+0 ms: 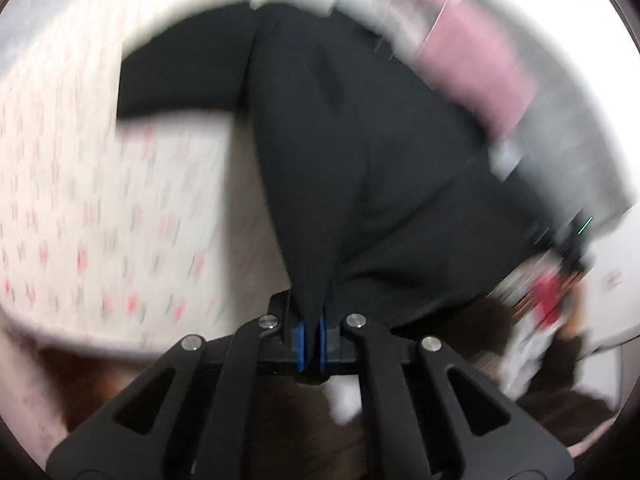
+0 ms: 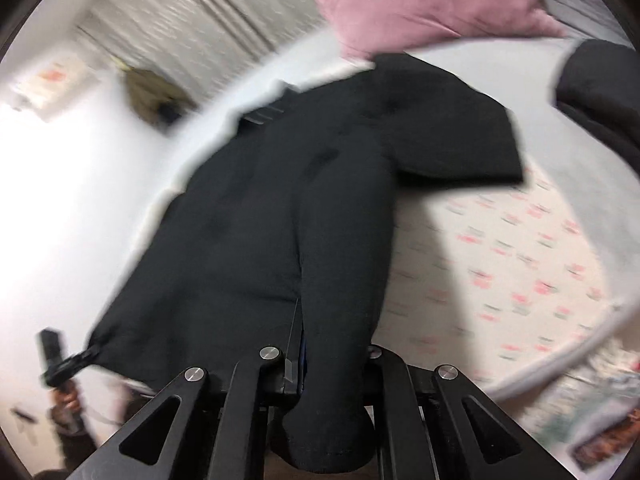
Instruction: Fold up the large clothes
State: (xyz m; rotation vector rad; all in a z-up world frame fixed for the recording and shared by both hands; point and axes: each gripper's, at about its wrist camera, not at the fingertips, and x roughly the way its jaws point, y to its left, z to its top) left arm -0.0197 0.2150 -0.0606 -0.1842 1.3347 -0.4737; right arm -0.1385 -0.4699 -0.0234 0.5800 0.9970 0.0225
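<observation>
The large black matte knit garment point(image 1: 340, 152) hangs soft and heavy, gathered to a narrow point where the left gripper point(image 1: 311, 330) pinches it between blue pads nearly pressed together. From there its length runs away over the white bedsheet with small pink-and-green print point(image 1: 80, 208), toward a blurred pink pillow point(image 1: 480, 64). The right gripper point(image 2: 320, 364) is clamped on a rounded, tube-like fold whose end droops past its jaws; the cloth stretches ahead, a flat sleeve point(image 2: 452, 132) angling right. The other gripper, at lower left, holds one corner.
</observation>
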